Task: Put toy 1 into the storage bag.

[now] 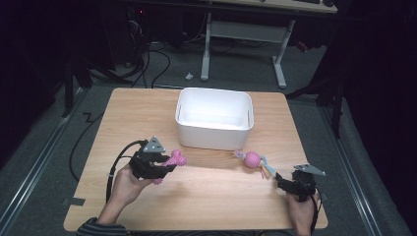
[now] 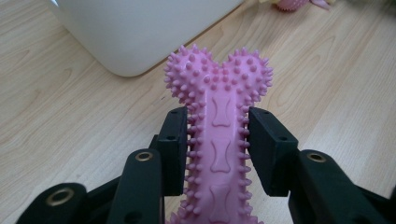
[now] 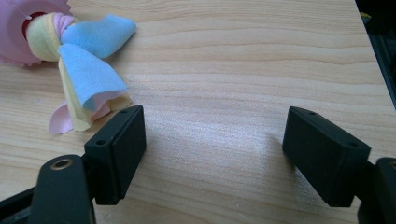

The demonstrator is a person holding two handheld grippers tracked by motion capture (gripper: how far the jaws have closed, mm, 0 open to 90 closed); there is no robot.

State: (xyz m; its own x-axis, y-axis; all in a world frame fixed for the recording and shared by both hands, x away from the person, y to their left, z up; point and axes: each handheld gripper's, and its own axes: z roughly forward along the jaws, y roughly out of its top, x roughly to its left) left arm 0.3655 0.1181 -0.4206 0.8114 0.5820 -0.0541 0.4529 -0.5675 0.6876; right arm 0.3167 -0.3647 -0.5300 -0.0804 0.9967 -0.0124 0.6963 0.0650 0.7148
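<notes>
Left tool (image 2: 218,140), clamped on pink spiky bone (image 2: 218,116), shaft between pads

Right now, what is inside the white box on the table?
In the high view, the white box shows a bare white floor with nothing lying on it. Its near wall hides the strip of floor just behind it, so that part cannot be checked.
</notes>
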